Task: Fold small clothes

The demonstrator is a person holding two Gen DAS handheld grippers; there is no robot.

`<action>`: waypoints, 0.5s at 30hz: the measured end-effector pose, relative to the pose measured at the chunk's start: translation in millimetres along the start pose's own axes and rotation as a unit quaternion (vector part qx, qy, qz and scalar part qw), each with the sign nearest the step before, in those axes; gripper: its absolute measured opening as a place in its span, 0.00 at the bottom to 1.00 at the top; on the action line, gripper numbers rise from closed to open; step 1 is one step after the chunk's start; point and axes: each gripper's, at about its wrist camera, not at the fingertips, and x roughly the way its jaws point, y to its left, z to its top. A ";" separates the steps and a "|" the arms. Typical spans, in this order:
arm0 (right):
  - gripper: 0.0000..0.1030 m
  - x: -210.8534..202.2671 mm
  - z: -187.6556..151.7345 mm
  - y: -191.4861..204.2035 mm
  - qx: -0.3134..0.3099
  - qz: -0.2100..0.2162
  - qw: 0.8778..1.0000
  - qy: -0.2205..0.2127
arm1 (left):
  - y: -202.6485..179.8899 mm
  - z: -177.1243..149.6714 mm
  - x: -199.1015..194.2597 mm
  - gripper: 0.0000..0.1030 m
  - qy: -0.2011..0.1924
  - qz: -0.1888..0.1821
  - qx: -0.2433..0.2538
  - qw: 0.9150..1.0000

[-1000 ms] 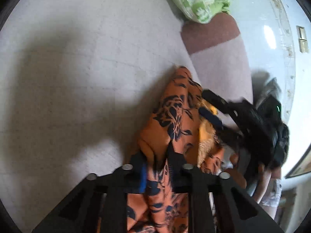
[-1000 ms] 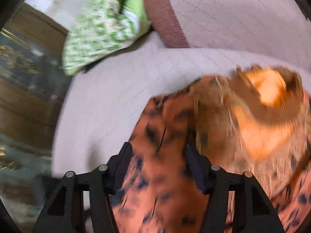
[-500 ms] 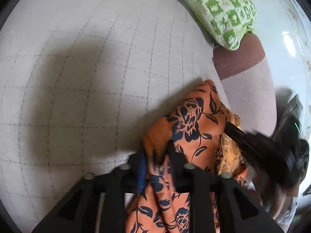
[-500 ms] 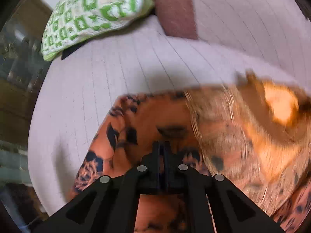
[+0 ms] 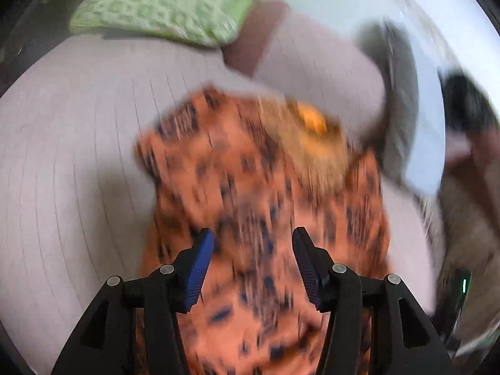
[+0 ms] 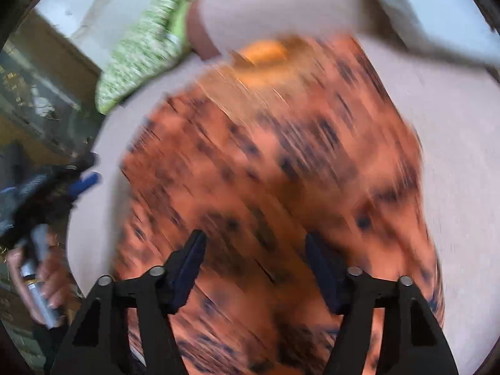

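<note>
An orange garment with a dark blue flower print [image 5: 259, 193] lies spread on the pale quilted bed [image 5: 78, 162]. A yellow-orange inner patch [image 5: 312, 122] shows at its far end. My left gripper [image 5: 251, 243] is open and empty above the near part of the garment. My right gripper [image 6: 254, 250] is open and empty over the same garment [image 6: 275, 162]. Both views are blurred by motion. The left gripper also shows at the left edge of the right wrist view [image 6: 78, 184].
A green and white patterned pillow [image 5: 165, 9] lies at the head of the bed, also in the right wrist view [image 6: 143, 56]. A reddish-brown band [image 5: 253, 40] crosses the cover beside it. Furniture [image 6: 34, 84] stands off the bed's left side.
Both grippers were shut on the garment half a second ago; both have opened and let it go. The garment now lies spread flat, and both cameras have pulled back.
</note>
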 end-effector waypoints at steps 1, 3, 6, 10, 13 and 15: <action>0.39 3.2 -8.0 -7.5 0.008 0.006 1.000 0.010 | -3.5 -21.8 3.1 0.50 0.020 0.010 0.008 1.000; 0.34 -1.3 -24.0 -21.3 0.026 0.028 0.999 0.004 | -0.6 -54.9 7.6 0.50 0.048 0.023 0.009 0.999; 0.12 -13.6 -39.9 -27.2 0.021 0.029 0.999 -0.006 | 12.9 -94.7 7.3 0.49 0.059 0.048 -0.006 0.997; 0.23 -29.3 -73.6 -45.7 0.027 0.066 0.997 -0.038 | 5.8 -106.7 -16.1 0.49 0.025 0.059 0.009 0.998; 0.34 -41.0 -81.9 -59.8 0.048 0.067 0.996 -0.041 | 10.0 -116.6 -32.1 0.50 0.018 0.026 -0.013 0.999; 0.42 -56.6 -81.5 -62.2 0.048 0.058 0.995 -0.063 | 12.4 -124.0 -36.1 0.53 0.032 0.041 -0.015 0.999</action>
